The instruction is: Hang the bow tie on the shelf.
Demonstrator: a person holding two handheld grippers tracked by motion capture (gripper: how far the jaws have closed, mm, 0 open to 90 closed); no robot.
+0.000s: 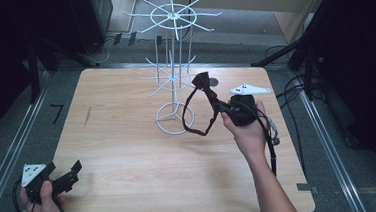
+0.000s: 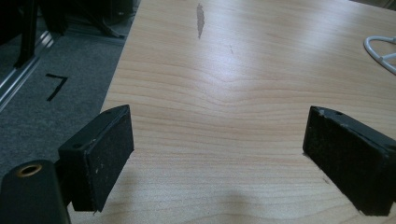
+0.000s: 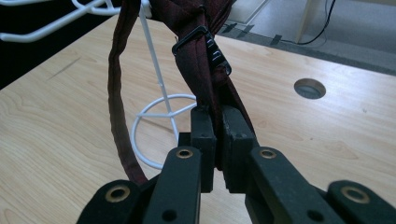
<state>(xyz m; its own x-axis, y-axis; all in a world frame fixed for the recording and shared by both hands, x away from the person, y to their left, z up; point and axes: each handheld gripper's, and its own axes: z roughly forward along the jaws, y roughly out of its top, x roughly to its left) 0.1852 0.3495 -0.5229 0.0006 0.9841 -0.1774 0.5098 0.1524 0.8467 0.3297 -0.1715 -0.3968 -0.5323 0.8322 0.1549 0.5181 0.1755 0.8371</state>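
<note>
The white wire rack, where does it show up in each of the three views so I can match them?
High view: the white wire rack stands at the table's far middle, its ring base left of the right hand-held gripper.
Left gripper view: a curved piece of its ring base at the right edge.
Right gripper view: its post and ring base behind the dark red strap.
Shared landmark: the wooden table.

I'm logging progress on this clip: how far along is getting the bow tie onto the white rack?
Done: the right gripper has the dark red bow tie clamped by its strap and lifted off the table. In hand: it holds the tie beside the white wire rack, its loop hanging near the ring base. Left: no arm of the rack carries the tie yet. The left gripper waits open at the table's near left corner.
</note>
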